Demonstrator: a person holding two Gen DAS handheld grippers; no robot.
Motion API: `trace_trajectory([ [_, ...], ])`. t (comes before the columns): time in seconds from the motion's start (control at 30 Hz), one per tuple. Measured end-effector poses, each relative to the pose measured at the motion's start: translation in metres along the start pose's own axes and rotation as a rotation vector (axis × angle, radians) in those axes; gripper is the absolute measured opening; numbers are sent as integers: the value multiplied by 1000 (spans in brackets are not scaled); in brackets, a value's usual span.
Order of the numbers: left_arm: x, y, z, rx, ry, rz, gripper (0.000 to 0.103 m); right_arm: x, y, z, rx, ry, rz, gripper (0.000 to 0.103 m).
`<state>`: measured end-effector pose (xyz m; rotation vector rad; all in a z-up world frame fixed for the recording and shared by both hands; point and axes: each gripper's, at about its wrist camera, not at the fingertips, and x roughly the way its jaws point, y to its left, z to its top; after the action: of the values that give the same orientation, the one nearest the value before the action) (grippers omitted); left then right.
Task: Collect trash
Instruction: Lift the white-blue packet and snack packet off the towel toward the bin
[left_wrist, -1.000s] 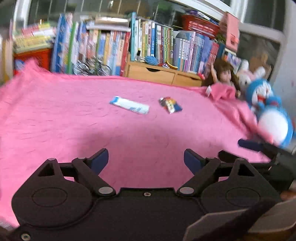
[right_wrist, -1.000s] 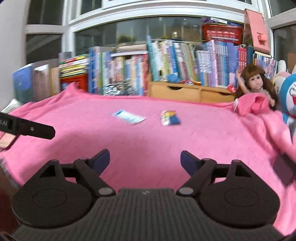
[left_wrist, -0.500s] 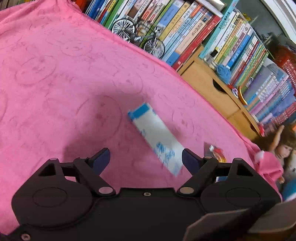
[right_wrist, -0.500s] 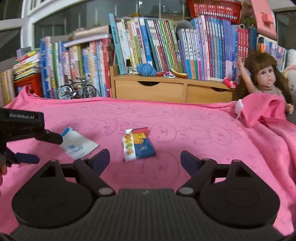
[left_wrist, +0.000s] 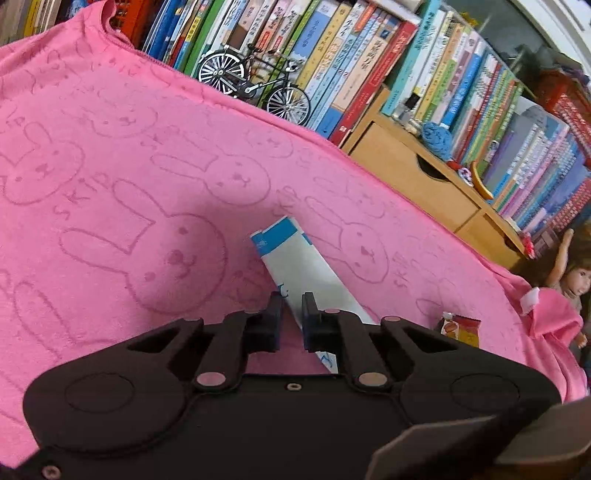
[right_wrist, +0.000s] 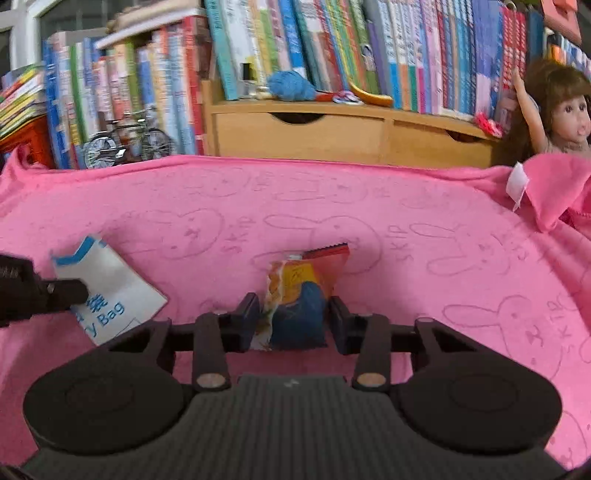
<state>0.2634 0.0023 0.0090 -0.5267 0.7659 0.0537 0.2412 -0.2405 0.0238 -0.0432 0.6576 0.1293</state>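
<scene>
Two light, flimsy wrappers: left gripper (left_wrist: 292, 308) closing on white paper bag (left_wrist: 303, 273) edge; right gripper (right_wrist: 293, 314) closing around crinkly snack packet (right_wrist: 299, 295), mid-body.

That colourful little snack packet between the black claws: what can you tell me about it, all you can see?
The snack packet is a small crinkly pouch that looks like plastic film, with a red serrated top edge, orange and yellow print and a dark blue lower half. It lies on the pink bunny-patterned blanket, lengthwise between the two fingers of the right gripper, whose jaws are closing on its sides. It looks puffed and slightly squeezed. The white and blue paper bag lies apart, to its left.
</scene>
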Motion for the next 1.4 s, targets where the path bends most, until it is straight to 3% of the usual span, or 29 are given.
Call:
trace_trajectory([
  [0.27, -70, 3, -20, 120, -57, -74, 3, -71, 5, -29, -14, -87, 123, 30],
  [0.43, -130, 6, -49, 225, -101, -126, 3, -121, 18, -59, -62, -119, 189, 29],
  [0.8, -244, 51, -125, 302, -106, -202, 2, -216, 46, -130, -85, -159, 314, 29],
  [0.93, -280, 72, -169, 269, -66, -233, 2, -241, 51, -166, -69, -137, 352, 29],
  [1.07, -304, 88, -211, 287, -7, -216, 2, -260, 55, -205, -61, -97, 366, 29],
  [1.23, -322, 105, -252, 341, 82, -169, 3, -266, 59, -249, -23, -10, 372, 29],
  [1.4, -316, 123, -286, 369, 189, -96, 3, -250, 68, -287, -15, 95, 338, 30],
])
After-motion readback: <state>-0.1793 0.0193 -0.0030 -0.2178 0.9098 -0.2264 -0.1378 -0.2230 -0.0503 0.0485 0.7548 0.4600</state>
